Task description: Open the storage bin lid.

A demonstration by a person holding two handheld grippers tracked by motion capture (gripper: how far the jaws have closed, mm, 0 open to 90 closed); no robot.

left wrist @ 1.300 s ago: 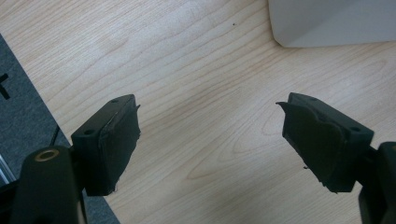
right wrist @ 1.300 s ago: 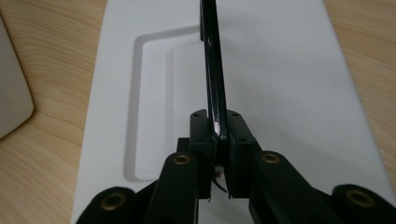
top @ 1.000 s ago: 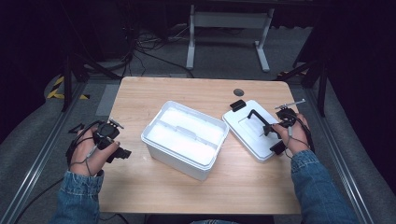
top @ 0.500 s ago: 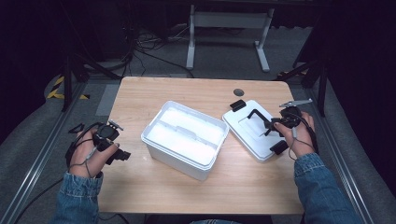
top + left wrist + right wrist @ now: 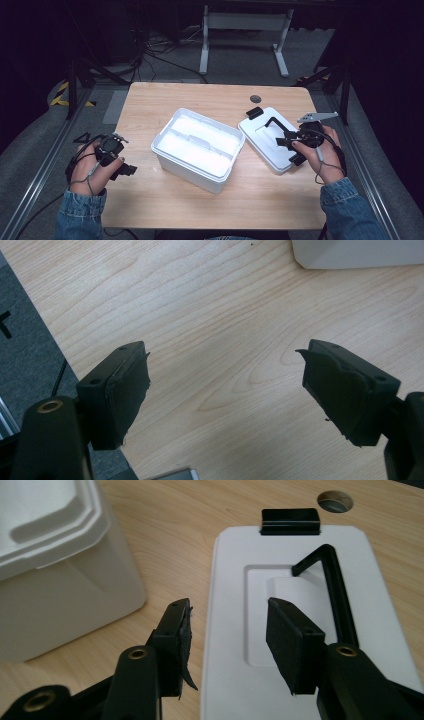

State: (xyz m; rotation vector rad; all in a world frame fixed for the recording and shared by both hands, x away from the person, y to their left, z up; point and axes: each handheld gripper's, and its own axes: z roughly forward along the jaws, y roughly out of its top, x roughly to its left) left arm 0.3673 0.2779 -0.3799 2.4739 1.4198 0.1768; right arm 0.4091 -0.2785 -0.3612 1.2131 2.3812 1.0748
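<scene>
- My right claw point(image 5: 227, 615) is apart. Its jaws have just been opening, and nothing is between them: the pads stand clear above the near end of the white lid point(image 5: 280, 555).
- My left claw point(image 5: 225, 370) is also apart and empty, hovering over bare wood near the left edge of the surface point(image 5: 225, 305). I'd leave it parked there, since this step doesn't need it.
- The lid lies flat on the surface, top side up, just to the right of the open white bin point(image 5: 60, 580) and apart from it. I judge the step in hand to be letting go of the lid cleanly and backing away.
- To do that well, I'd keep the jaws this wide and lift straight off, so neither pad drags the lid's edge or skews it toward the bin.
- The black handle point(image 5: 340, 595) runs up along the recess on the right jaw's side. I'd mind that jaw as I pull back, because hooking the handle could tip the lid.
- Farther on, the black latch clip point(image 5: 290, 520) sits at the lid's far end, near the round hole point(image 5: 335, 501) in the surface. The lid looks settled there, with no corner overhanging that I can see.
- The bin stands open with its white inner tray showing, so I'd reach there next.
</scene>
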